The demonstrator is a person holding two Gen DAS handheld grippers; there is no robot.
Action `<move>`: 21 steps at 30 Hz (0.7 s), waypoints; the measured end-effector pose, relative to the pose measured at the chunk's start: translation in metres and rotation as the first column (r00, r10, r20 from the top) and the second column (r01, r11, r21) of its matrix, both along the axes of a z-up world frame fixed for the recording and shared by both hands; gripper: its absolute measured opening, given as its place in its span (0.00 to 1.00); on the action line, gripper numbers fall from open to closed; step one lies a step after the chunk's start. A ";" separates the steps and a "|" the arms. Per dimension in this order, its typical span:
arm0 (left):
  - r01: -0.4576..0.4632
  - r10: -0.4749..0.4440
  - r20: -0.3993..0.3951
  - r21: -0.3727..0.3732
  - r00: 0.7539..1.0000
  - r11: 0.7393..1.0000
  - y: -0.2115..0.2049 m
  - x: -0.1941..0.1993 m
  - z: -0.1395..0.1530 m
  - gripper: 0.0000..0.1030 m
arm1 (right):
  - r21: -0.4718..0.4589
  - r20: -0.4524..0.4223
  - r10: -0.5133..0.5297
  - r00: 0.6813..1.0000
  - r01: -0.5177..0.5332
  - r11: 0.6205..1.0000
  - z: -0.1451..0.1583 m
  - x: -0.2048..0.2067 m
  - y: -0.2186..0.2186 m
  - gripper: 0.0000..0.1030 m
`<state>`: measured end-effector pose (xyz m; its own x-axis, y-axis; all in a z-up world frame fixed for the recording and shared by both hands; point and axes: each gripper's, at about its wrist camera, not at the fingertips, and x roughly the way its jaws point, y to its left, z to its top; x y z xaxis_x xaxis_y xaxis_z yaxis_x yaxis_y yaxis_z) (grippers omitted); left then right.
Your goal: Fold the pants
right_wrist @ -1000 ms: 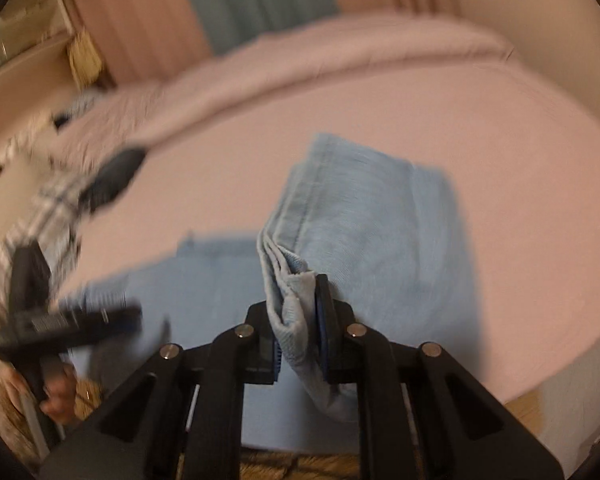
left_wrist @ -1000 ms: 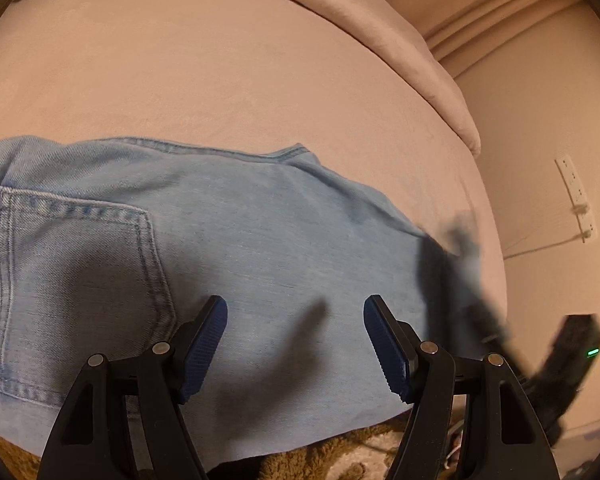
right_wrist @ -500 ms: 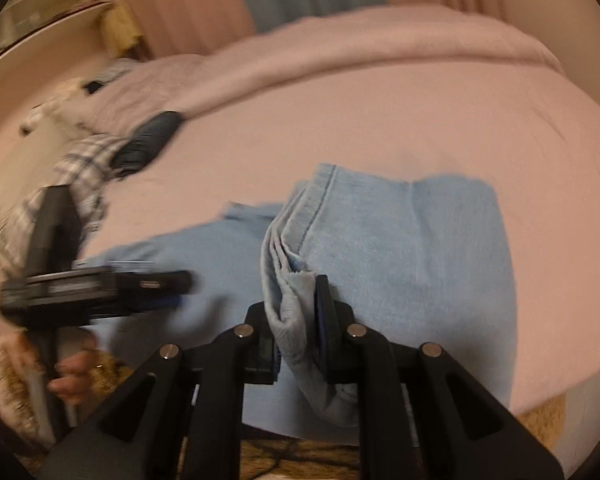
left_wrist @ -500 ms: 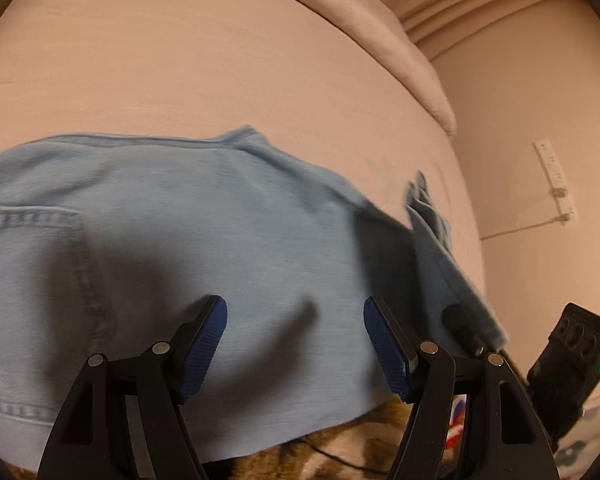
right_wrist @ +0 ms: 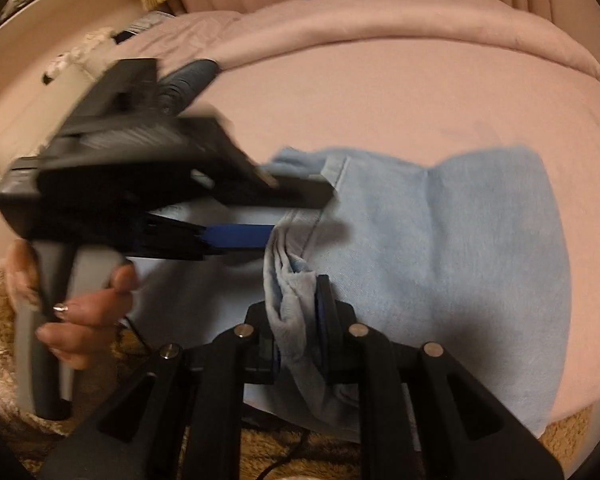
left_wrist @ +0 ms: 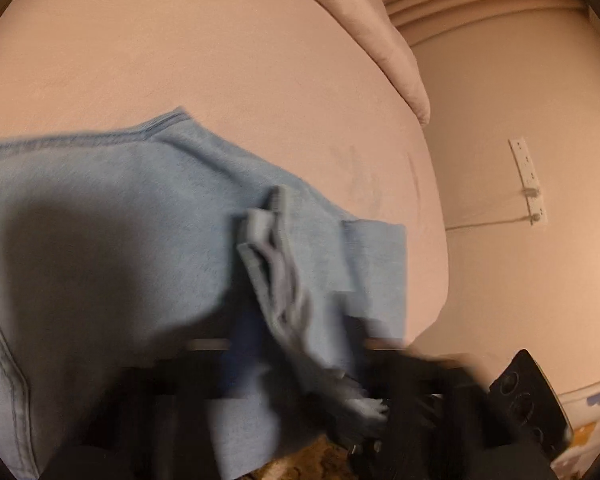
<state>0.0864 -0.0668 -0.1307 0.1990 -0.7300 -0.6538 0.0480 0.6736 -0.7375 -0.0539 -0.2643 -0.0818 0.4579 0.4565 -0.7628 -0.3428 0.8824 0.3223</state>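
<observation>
Light blue denim pants point(right_wrist: 440, 240) lie on a pink bed point(right_wrist: 380, 92), folded over, with a bunched stack of hem edges lifted near the front. My right gripper point(right_wrist: 298, 320) is shut on that bunched hem edge. My left gripper point(right_wrist: 284, 216) reaches in from the left in the right wrist view, open, its blue-padded fingers point(right_wrist: 236, 236) level with the same hem bundle. In the left wrist view the pants point(left_wrist: 120, 240) fill the lower left, the hem bundle point(left_wrist: 284, 280) sits between my blurred fingers, and the right gripper point(left_wrist: 440, 408) is at lower right.
The bed's front edge and a shaggy beige rug point(right_wrist: 4, 320) are below. A folded pink duvet point(right_wrist: 380, 12) lies at the back. Plaid and dark clothes point(right_wrist: 188, 76) lie at the left. A wall with a power strip point(left_wrist: 528, 180) is on the right.
My left gripper has swung right toward the hem bundle that the right gripper holds, and it now straddles it. The right gripper has carried the hem leftward over the pants.
</observation>
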 end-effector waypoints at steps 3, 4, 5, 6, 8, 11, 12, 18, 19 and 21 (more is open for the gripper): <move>-0.054 0.051 0.068 0.049 0.996 0.997 0.010 -0.008 0.011 0.06 | 0.006 0.005 0.022 1.000 -0.022 1.000 0.002 -0.002 0.008 0.17; -0.064 0.059 0.086 0.052 0.995 0.997 0.013 -0.009 0.013 0.06 | 0.010 0.006 0.030 1.000 -0.030 0.999 0.002 -0.002 0.011 0.17; -0.073 0.067 0.095 0.063 0.993 0.995 0.016 -0.011 0.014 0.06 | 0.017 0.004 0.031 1.000 -0.031 0.999 0.001 -0.002 0.011 0.17; -0.076 0.069 0.095 0.077 0.993 0.994 0.018 -0.012 0.014 0.06 | 0.021 0.000 0.028 1.000 -0.028 0.999 0.000 -0.001 0.010 0.20; -0.077 0.068 0.095 0.100 0.993 0.992 0.019 -0.016 0.013 0.07 | 0.017 -0.038 0.031 0.999 -0.031 0.999 -0.003 -0.001 0.007 0.37; -0.070 0.055 0.123 0.125 0.991 0.990 0.019 -0.021 0.018 0.07 | -0.007 -0.056 0.027 0.998 -0.028 1.000 0.000 -0.006 -0.005 0.61; -0.066 0.048 0.137 0.132 0.989 0.989 0.015 -0.018 0.021 0.07 | -0.016 -0.047 0.021 0.999 -0.022 1.000 0.002 -0.009 -0.009 0.66; -0.037 -0.007 0.207 0.210 0.978 0.977 0.000 -0.013 0.031 0.07 | -0.050 -0.065 -0.098 0.993 0.095 0.994 0.018 -0.016 -0.053 0.81; -0.036 -0.012 0.209 0.223 0.978 0.974 -0.003 -0.012 0.029 0.07 | -0.056 -0.062 -0.112 0.992 0.109 0.992 0.020 -0.017 -0.058 0.82; -0.028 -0.027 0.200 0.268 0.979 0.963 -0.008 -0.007 0.019 0.07 | -0.085 -0.048 -0.142 0.989 0.138 0.987 0.021 -0.017 -0.067 0.86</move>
